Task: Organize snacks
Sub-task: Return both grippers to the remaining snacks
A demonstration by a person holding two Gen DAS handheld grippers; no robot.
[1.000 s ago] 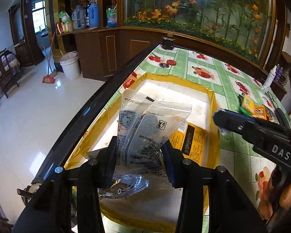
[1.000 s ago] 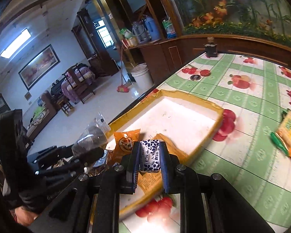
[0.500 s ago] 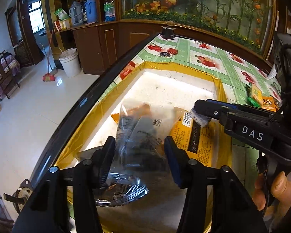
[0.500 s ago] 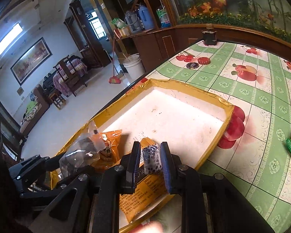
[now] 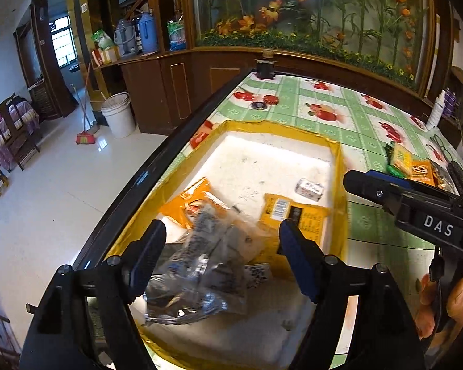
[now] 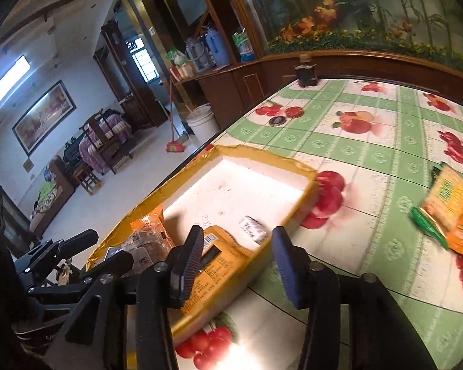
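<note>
Clear snack bag (image 5: 206, 262) loose between opening left gripper (image 5: 220, 256) jaws, right gripper (image 6: 236, 265) opening, empty.

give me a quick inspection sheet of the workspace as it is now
surface: table under a green checked cloth with fruit prints
job's things: yellow-rimmed tray holds a clear packet, orange packets and a small white candy; more snack packets lie on the cloth outside it
clutter: dark jar and two caps at the far end
grippers: left gripper opening, clear packet loose between the jaws; right gripper opening, nothing between them
cables: thin black lead by the right hand
surroundings: bucket, broom, wooden cabinets, floral panel
</note>
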